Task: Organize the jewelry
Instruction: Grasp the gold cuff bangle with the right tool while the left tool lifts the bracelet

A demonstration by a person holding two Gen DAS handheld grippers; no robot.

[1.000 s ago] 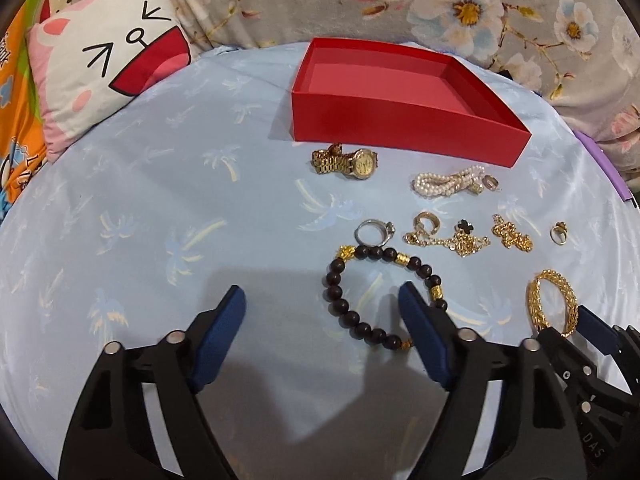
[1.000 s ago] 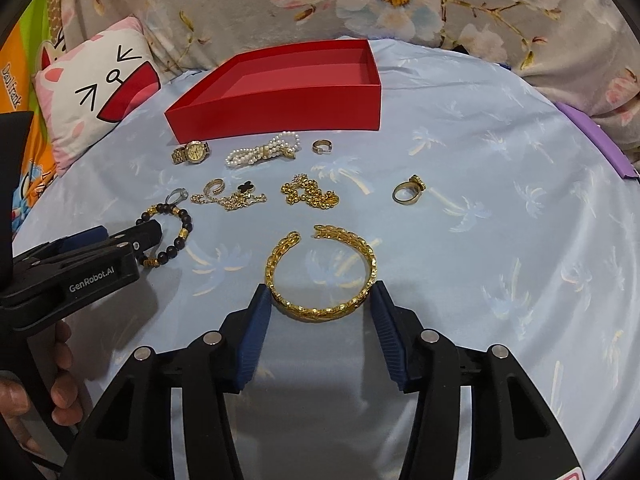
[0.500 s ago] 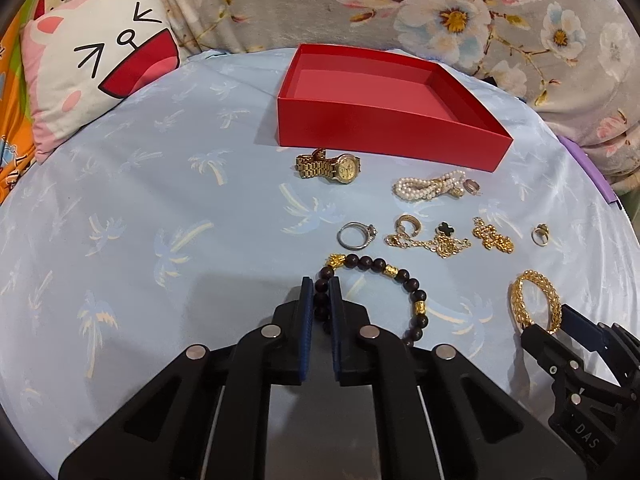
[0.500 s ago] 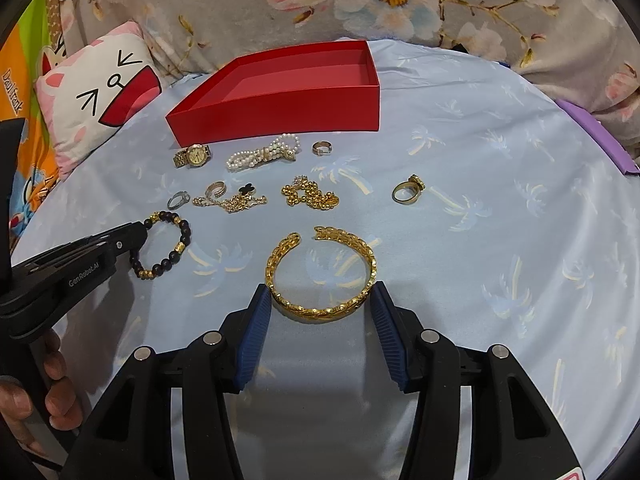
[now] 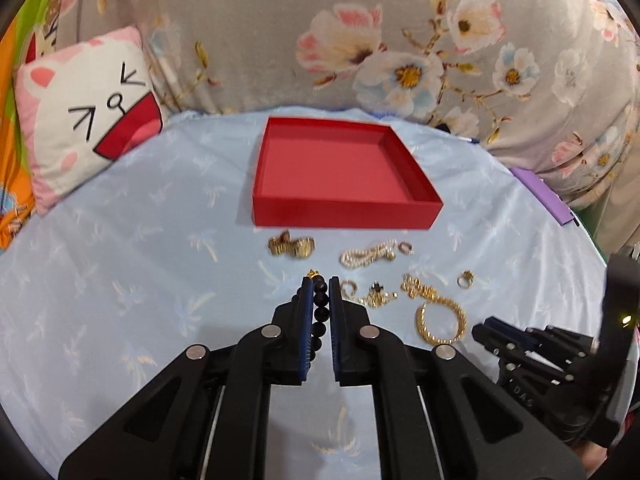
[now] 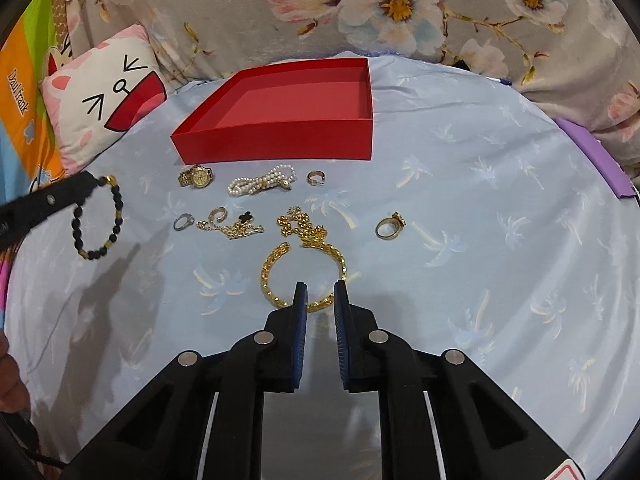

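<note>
Pillow: cat-face pillow point(image 6: 104, 96) at the far left edge of the bed point(image 6: 480, 240).
Left gripper: the left gripper point(image 5: 321, 286) is clenched on the black bead bracelet point(image 6: 98, 220), which hangs from its tips above the blue sheet.
Box: red box point(image 6: 280, 136) sits open toward the far side.
Row by box: gold watch point(image 6: 196, 176), pearl bracelet point(image 6: 262, 180), small hoop point(image 6: 316, 177).
Nearer row: silver ring point(image 6: 184, 222), gold chain point(image 6: 232, 226), second gold chain point(image 6: 302, 226), gold ring point(image 6: 390, 226).
Right gripper: the right gripper point(image 6: 320, 292) is closing on the near rim of the gold bangle point(image 6: 280, 276), which lies on the sheet between its jaws.
</note>
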